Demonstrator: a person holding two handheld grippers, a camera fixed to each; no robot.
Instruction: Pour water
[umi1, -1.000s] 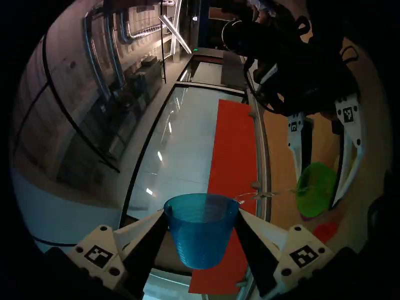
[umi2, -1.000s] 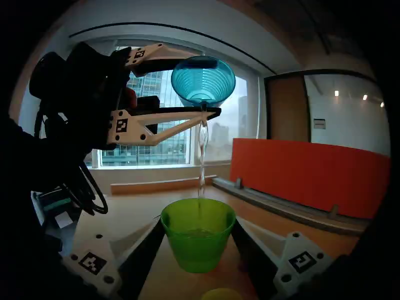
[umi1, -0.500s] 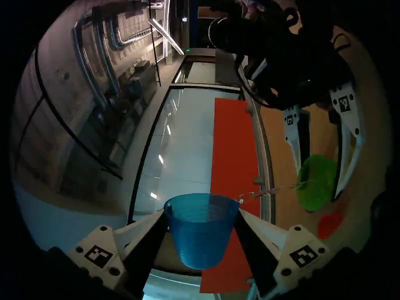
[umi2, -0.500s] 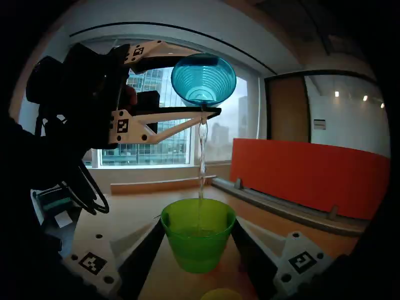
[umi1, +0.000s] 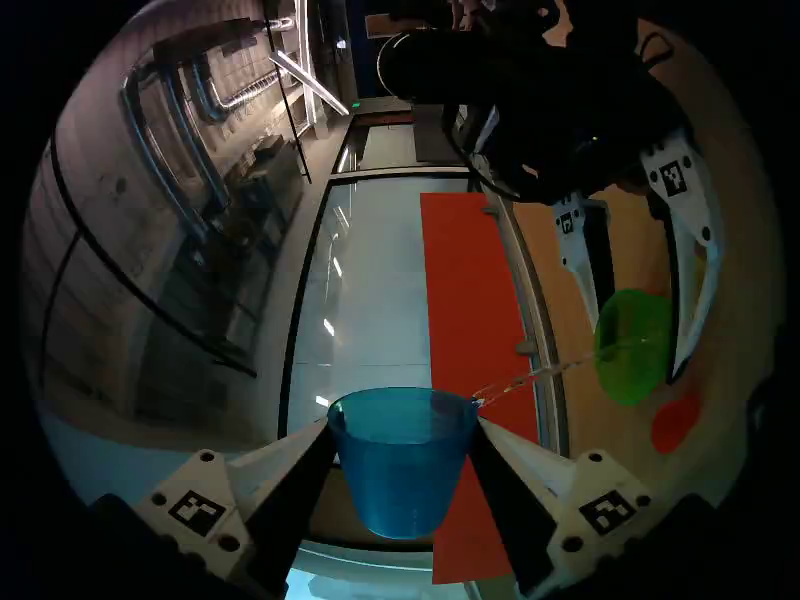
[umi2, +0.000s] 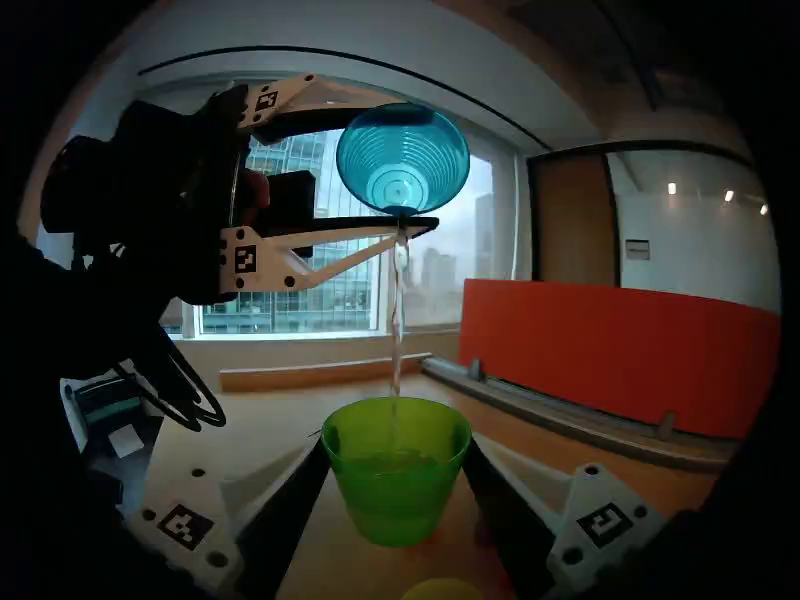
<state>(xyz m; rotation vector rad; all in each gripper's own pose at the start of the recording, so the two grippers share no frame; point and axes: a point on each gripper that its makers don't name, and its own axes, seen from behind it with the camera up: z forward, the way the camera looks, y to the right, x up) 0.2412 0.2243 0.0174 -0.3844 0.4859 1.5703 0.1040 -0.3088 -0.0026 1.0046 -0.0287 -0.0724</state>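
Two grippers are counted, the left gripper (umi1: 400, 432) and the right gripper (umi2: 397, 450), each with two fingers and each carrying one cup. That makes two held cups: one blue cup (umi1: 402, 470) and one green cup (umi2: 397, 490). One yellow rim (umi2: 440, 590), possibly a third cup, peeks in below. There is one stream of water (umi2: 395, 330) and one orange panel (umi2: 620, 350).

In the right gripper view the tipped cup (umi2: 403, 158) sits at 12 o'clock, clamped between the fingers of the left gripper (umi2: 415, 165). It is directly above the upright cup (umi2: 397, 490) at 6 o'clock, which the right gripper (umi2: 396, 447) clamps over the table (umi2: 250, 440). The water stream (umi2: 396, 330) drops from the tipped cup's rim into the upright cup. A partition panel (umi2: 620, 345) stands at 3 o'clock, and a window (umi2: 300, 290) is behind at 10 o'clock.
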